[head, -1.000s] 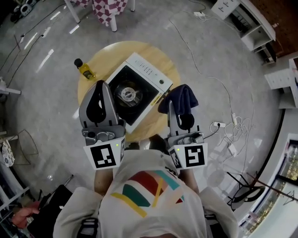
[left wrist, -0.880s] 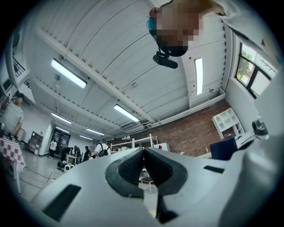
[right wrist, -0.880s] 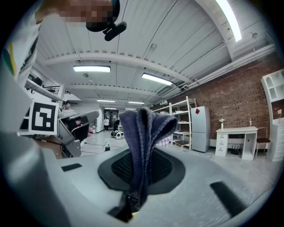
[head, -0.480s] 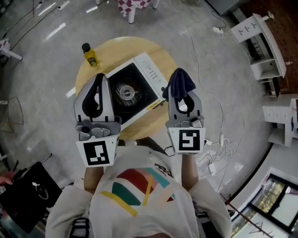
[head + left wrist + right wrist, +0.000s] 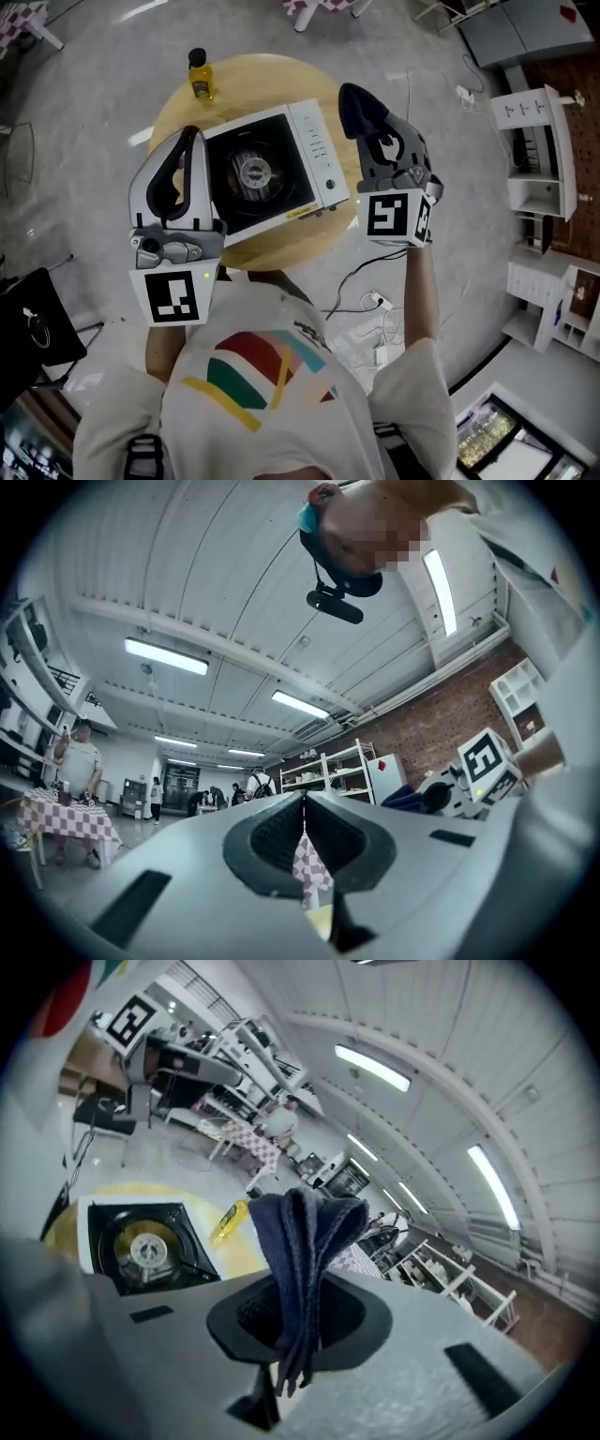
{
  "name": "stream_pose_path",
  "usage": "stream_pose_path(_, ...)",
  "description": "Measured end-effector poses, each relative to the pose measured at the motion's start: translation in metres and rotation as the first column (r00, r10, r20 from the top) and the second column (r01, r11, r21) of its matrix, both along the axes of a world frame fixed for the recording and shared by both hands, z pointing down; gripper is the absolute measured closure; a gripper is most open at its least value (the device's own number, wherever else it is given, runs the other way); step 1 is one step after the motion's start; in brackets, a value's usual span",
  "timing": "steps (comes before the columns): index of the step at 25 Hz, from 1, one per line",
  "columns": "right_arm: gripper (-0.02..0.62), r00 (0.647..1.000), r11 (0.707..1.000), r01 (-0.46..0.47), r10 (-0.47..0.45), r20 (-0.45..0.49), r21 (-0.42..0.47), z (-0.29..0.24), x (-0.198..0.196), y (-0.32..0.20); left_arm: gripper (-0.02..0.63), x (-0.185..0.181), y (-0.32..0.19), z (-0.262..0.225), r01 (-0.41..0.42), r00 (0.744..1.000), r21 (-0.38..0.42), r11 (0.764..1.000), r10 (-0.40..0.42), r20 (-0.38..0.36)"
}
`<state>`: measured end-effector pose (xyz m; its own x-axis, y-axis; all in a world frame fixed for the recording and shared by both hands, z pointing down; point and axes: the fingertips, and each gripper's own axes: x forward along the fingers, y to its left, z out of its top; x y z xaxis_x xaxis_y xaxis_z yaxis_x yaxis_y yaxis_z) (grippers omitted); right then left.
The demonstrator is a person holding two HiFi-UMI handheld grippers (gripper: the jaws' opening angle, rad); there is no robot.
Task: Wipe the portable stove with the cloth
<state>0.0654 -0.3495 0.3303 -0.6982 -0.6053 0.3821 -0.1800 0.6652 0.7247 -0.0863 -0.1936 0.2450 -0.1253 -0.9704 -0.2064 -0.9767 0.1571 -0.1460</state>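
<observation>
The portable stove [image 5: 281, 161] sits in the middle of a round wooden table [image 5: 262, 80], its black top and burner facing up, with a small yellow bottle [image 5: 198, 75] standing near the table's far edge. The right gripper [image 5: 382, 141] is clamped on a dark blue cloth [image 5: 305, 1232], which is bunched between its jaws and sticks out past the tips. In the head view it is held just beside the stove's right end, by the control panel, and the cloth does not touch the stove. The left gripper [image 5: 302, 808] has its jaws pressed together with nothing between them, and in the head view it lies over the stove's left edge.
</observation>
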Motion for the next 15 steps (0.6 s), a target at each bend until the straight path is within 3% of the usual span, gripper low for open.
stream_pose_path(4,0.561,0.967,0.988,0.144,-0.127,-0.22,0.064,0.046,-0.016,-0.026,0.598,-0.006,0.002,0.01,0.043,0.999,-0.035,0.998,-0.042,0.032)
stream_pose_path(8,0.561,0.851,0.951,0.298,-0.228,-0.474,0.077,0.114,-0.027,-0.042,0.598,-0.013,0.005,0.017,0.093,0.996,-0.055,0.994,-0.092,0.012)
stream_pose_path(10,0.561,0.805,0.939,0.339,-0.259,-0.534,0.055,0.144,-0.033,-0.049,0.598,-0.017,0.008,0.018,0.116,0.993,-0.059,0.991,-0.116,0.007)
stream_pose_path(15,0.561,0.737,0.928,0.372,-0.29,-0.61,0.008,0.19,-0.048,-0.063,0.598,-0.02,0.013,0.018,0.15,0.989,-0.07,0.986,-0.149,0.02)
